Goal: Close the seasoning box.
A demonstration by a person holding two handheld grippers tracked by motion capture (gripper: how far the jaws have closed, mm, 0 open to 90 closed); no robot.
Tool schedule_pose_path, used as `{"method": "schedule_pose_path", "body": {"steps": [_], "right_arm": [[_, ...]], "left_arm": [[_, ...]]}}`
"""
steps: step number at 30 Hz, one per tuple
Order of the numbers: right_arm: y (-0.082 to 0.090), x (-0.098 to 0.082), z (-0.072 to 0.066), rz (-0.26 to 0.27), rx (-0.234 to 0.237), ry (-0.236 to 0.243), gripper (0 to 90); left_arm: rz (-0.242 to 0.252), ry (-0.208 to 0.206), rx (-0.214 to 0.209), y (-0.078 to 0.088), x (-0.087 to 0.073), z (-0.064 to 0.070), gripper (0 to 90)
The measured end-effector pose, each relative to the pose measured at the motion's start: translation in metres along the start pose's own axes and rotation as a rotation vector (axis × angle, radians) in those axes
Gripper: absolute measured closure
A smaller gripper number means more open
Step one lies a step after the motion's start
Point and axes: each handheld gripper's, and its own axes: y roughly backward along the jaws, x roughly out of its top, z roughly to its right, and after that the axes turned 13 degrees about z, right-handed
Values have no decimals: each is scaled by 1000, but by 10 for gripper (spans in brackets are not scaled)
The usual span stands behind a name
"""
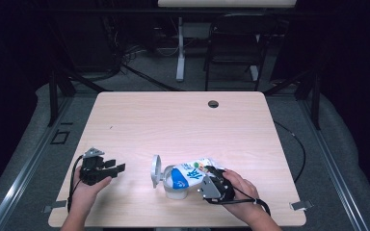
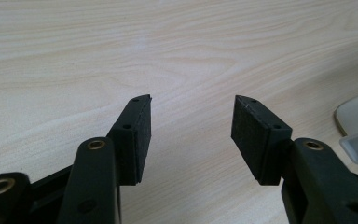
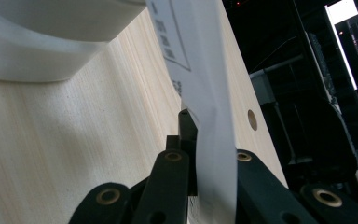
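Pouch (image 1: 191,173) blue-white, crumpled, lower centre of high view on white tub (image 1: 176,185), lid (image 1: 156,171) leaning left | left gripper (image 2: 191,116) jaws apart over bare table (image 2: 121,46) | right gripper (image 3: 200,154) clamped on pouch flap (image 3: 205,93)

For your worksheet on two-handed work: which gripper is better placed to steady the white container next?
Left. The left gripper is open and free beside the white container; the right gripper is shut on the pouch.

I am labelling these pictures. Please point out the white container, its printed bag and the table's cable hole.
white container (image 1: 176,192), high view, on its front wall.
printed bag (image 1: 189,173), high view, on its blue print.
cable hole (image 1: 213,104), high view, on its dark middle.
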Motion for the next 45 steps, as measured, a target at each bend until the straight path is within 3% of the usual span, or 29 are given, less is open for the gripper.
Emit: {"method": "schedule_pose_path", "body": {"steps": [5,12,14,22,31,45], "right_arm": [[2,-1,2,12,0,-48,898],[3,-1,3,11,4,-74,899],[3,-2,1,40,-1,-111,899],[5,-2,0,50,-1,-143,899],[5,-6,-3,95,-15,-235,899],[6,-9,-2,113,-31,-294,900]], "left_arm": [[-8,-1,2,0,0,0,481],[-14,-6,1,-1,0,0,481],[-18,-8,1,-1,0,0,481],[-17,-5,0,-2,-1,0,481],[-20,-9,4,-2,-2,0,481],[-18,-6,3,-2,-2,0,481]]}}
